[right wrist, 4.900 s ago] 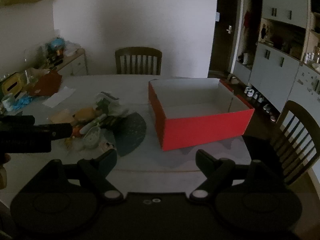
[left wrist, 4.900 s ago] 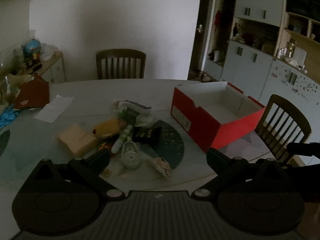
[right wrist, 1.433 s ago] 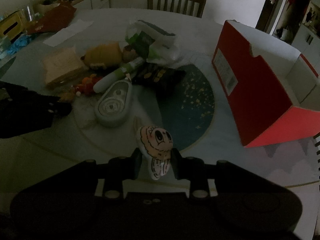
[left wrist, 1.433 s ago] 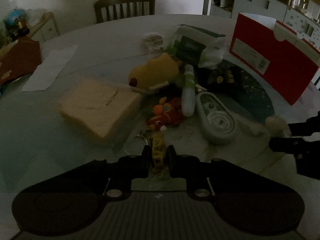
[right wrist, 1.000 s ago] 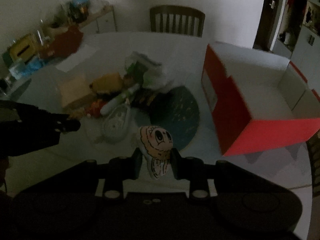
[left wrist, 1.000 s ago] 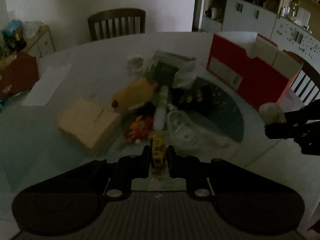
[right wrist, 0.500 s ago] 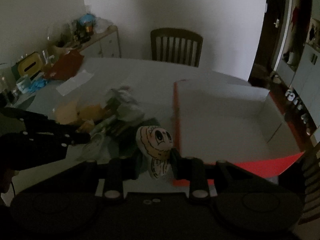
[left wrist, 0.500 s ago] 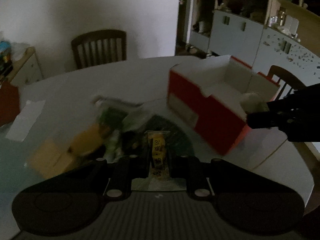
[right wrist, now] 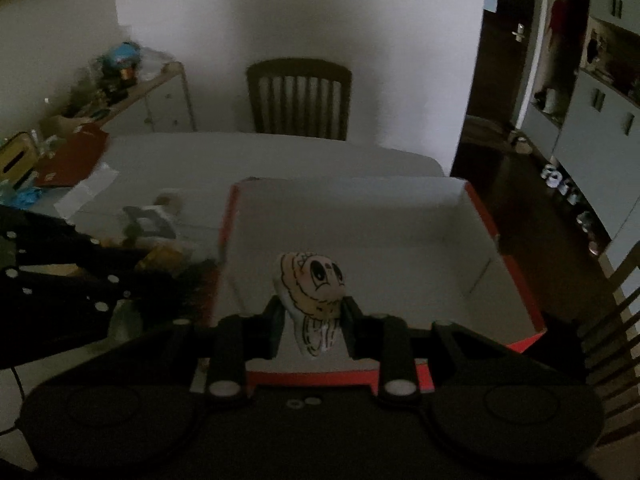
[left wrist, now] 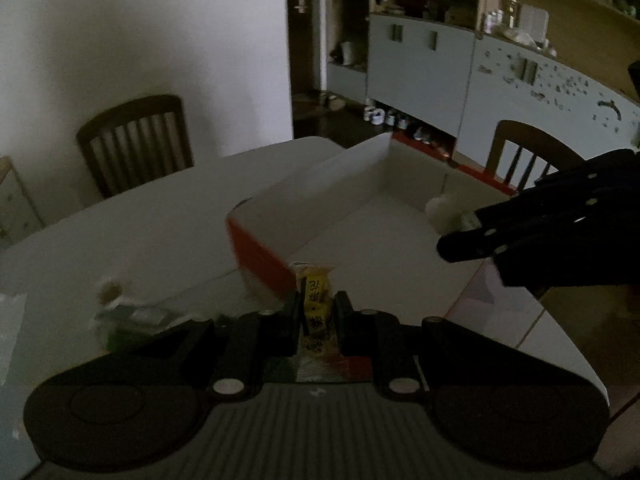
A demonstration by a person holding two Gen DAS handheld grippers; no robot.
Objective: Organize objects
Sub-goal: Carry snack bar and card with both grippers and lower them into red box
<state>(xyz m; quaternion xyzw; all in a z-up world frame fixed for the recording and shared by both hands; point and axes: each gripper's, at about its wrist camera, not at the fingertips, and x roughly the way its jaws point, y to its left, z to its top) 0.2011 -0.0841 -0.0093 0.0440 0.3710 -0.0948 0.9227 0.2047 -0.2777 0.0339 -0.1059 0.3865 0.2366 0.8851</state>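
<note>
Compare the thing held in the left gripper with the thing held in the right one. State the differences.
The yellow snack packet is a flat, narrow wrapper with dark printed characters; the cartoon-face plush is rounded, pale and drawn with big eyes. The packet sits near the red box's corner in the left wrist view; the plush hangs over the box's white inside. Shared: each is clamped between closed jaws, the packet by the left gripper, the plush by the right gripper.
</note>
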